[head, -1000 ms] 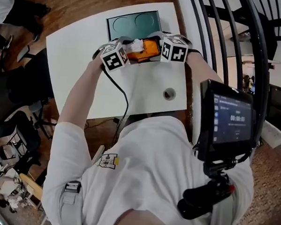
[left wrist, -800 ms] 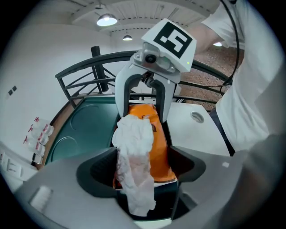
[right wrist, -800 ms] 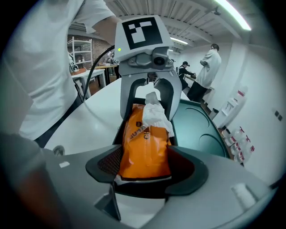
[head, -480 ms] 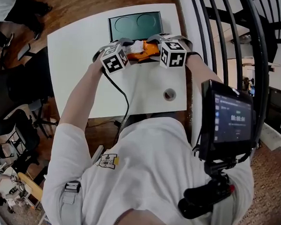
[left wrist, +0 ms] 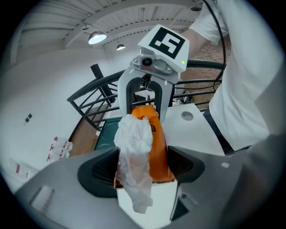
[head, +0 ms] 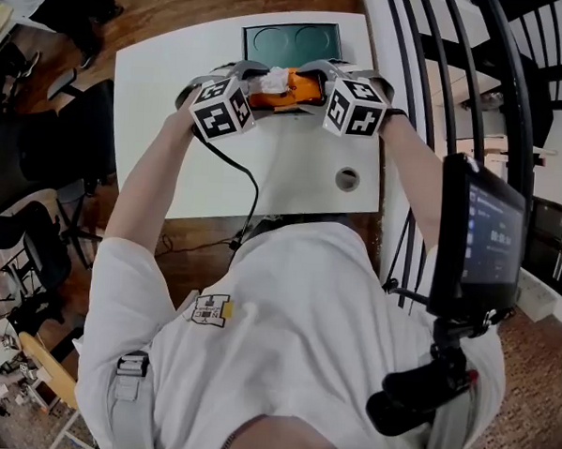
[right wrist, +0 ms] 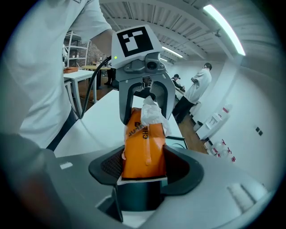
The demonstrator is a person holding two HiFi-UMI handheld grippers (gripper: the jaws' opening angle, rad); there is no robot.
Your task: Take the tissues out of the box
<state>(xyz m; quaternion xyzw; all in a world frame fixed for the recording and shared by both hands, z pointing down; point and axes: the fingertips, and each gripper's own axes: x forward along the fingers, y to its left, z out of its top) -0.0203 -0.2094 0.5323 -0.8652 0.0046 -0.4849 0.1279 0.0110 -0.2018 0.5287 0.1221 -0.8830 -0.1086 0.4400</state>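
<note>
An orange tissue pack [head: 293,86] is held between both grippers above the white table [head: 172,147], in front of the person. A crumpled white tissue [head: 270,78] sticks out of its left end. My left gripper [head: 255,88] is shut on that end; in the left gripper view the pack [left wrist: 156,143] fills the gap between the pads and the tissue [left wrist: 133,154] hangs toward the camera. My right gripper [head: 318,88] is shut on the other end, and in its own view the pack [right wrist: 144,150] sits squeezed between the pads with the tissue [right wrist: 153,112] at the far end.
A dark green tray [head: 291,41] with two round hollows lies at the table's far edge, just behind the pack. A round cable hole [head: 346,179] sits near the front right. Black railings [head: 439,77] run along the right. People in white coats [right wrist: 196,87] stand far off.
Both grippers have closed in on the orange pack's ends. The pack tipped up at one end, then came level. The whole view has shifted with the head.
</note>
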